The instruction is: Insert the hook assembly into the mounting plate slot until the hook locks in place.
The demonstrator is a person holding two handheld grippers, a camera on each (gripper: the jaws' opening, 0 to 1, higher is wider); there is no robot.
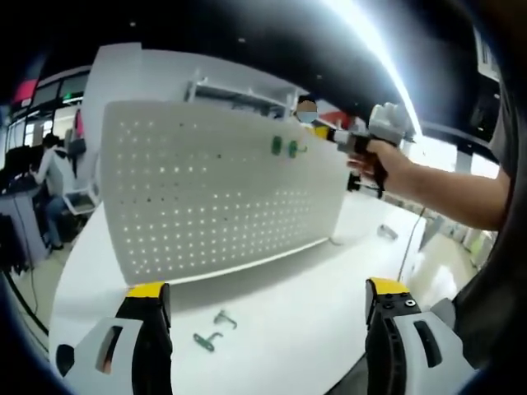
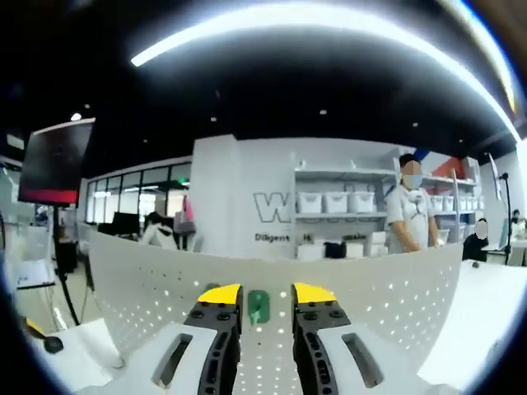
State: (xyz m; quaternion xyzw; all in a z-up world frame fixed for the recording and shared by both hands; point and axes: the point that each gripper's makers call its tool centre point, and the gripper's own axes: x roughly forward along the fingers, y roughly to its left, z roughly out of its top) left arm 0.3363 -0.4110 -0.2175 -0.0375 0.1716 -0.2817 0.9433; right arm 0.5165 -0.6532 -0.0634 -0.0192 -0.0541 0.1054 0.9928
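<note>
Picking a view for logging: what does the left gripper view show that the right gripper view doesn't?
Left gripper view: two loose hooks lying on the white table, two green hooks on the pegboard, and the right gripper held up near them.
Right gripper view: a green hook close up between its jaws, and storage shelves behind.
Both: the white pegboard.

pegboard (image 1: 222,189): 1 | green hooks (image 1: 276,146): 2 (mounted) | loose hooks (image 1: 206,339): 2
</note>
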